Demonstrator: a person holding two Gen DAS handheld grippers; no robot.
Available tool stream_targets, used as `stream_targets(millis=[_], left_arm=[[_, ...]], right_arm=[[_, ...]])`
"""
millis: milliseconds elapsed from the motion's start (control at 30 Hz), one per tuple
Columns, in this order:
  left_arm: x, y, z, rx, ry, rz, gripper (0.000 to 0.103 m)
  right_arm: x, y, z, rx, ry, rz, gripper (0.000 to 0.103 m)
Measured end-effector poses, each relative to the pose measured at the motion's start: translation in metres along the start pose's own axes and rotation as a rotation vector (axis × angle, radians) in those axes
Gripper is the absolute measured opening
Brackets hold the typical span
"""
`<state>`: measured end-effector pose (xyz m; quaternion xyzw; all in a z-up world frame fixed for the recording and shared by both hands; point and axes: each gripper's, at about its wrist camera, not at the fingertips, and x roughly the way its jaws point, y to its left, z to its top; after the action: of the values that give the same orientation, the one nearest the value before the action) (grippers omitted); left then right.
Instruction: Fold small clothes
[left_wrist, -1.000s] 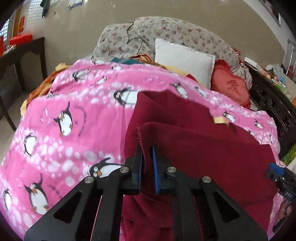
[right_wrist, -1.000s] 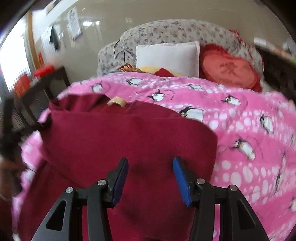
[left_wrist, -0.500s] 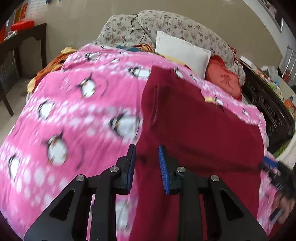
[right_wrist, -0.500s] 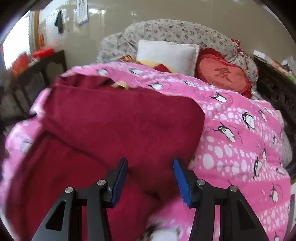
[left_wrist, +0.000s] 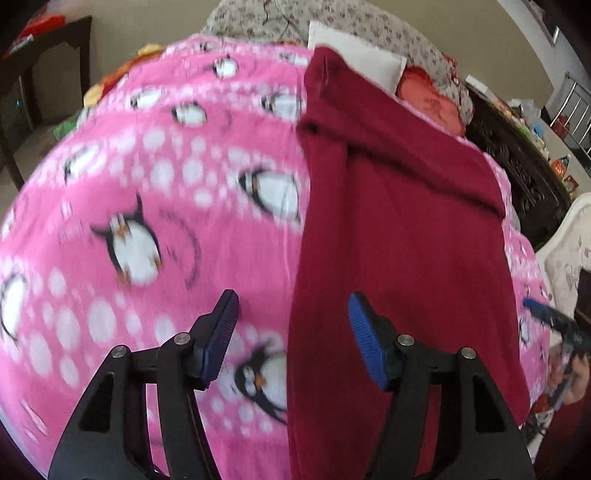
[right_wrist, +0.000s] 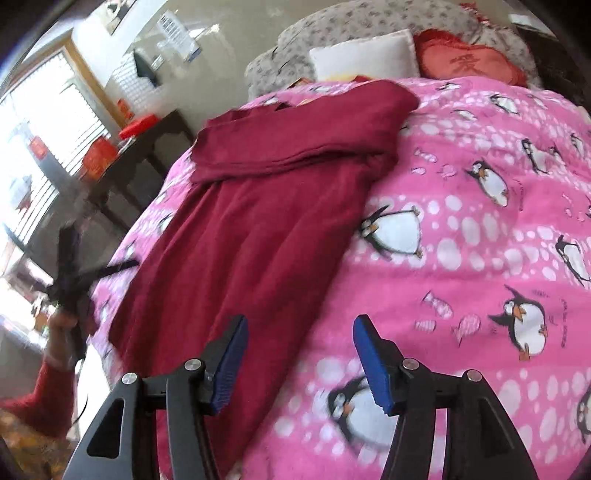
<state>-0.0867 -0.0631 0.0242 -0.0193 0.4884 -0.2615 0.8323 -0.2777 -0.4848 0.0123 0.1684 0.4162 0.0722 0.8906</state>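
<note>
Both grippers, left (left_wrist: 293, 336) and right (right_wrist: 299, 363), gape above the maroon garment (left_wrist: 399, 229).

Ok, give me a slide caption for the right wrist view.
Open right gripper hovers over a dark red garment, top folded down, lying on a pink penguin blanket.

Red cushion (right_wrist: 469, 66): is showing one large embroidered Chinese character, likely 爱, in the right wrist view.
Paper on the wall (right_wrist: 173, 27): is carrying printed lines too small to read.
Pink blanket (right_wrist: 480, 229): is bearing faint script beside the penguins, illegible.
</note>
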Motion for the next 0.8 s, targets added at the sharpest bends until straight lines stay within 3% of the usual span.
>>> stream_targets(millis=[167, 233, 267, 367, 467, 567, 633, 667, 700, 733, 800], left_arm=[[0.001, -0.005, -0.011, -0.041, -0.031, -0.012, 0.062], [0.002, -0.009, -0.013, -0.046, -0.03, -0.012, 0.062], [0.001, -0.01, -0.013, -0.042, -0.029, -0.009, 0.062], [-0.003, -0.01, -0.016, -0.026, -0.017, -0.01, 0.062], [-0.004, -0.005, -0.019, -0.04, -0.019, -0.028, 0.062], [-0.001, -0.004, -0.02, -0.05, -0.027, -0.023, 0.062], [-0.004, -0.006, -0.021, -0.051, -0.03, -0.023, 0.062], [-0.005, -0.006, -0.022, -0.051, -0.024, -0.034, 0.062], [-0.007, -0.006, -0.023, -0.055, -0.014, -0.05, 0.062], [-0.009, -0.005, -0.024, -0.06, -0.009, -0.061, 0.062], [-0.013, -0.002, -0.028, -0.074, 0.001, -0.084, 0.062]], right_arm=[[0.036, -0.017, 0.036, 0.107, -0.091, 0.047, 0.056], [0.062, -0.022, 0.047, 0.14, -0.06, 0.066, 0.032], [0.068, -0.021, 0.049, 0.131, -0.058, 0.052, 0.012], [0.059, -0.007, 0.05, 0.037, -0.086, -0.015, 0.01], [0.048, -0.007, 0.049, -0.02, -0.1, -0.152, 0.008], [0.051, -0.019, 0.046, 0.01, -0.069, -0.138, 0.009], [0.035, -0.016, 0.038, 0.037, -0.092, -0.057, 0.011], [0.025, -0.016, 0.033, 0.053, -0.095, -0.021, 0.024], [0.014, -0.014, 0.024, 0.07, -0.086, 0.026, 0.048], [0.005, -0.012, 0.016, 0.078, -0.076, 0.066, 0.054], [-0.006, -0.003, -0.003, 0.075, -0.046, 0.147, 0.055]])
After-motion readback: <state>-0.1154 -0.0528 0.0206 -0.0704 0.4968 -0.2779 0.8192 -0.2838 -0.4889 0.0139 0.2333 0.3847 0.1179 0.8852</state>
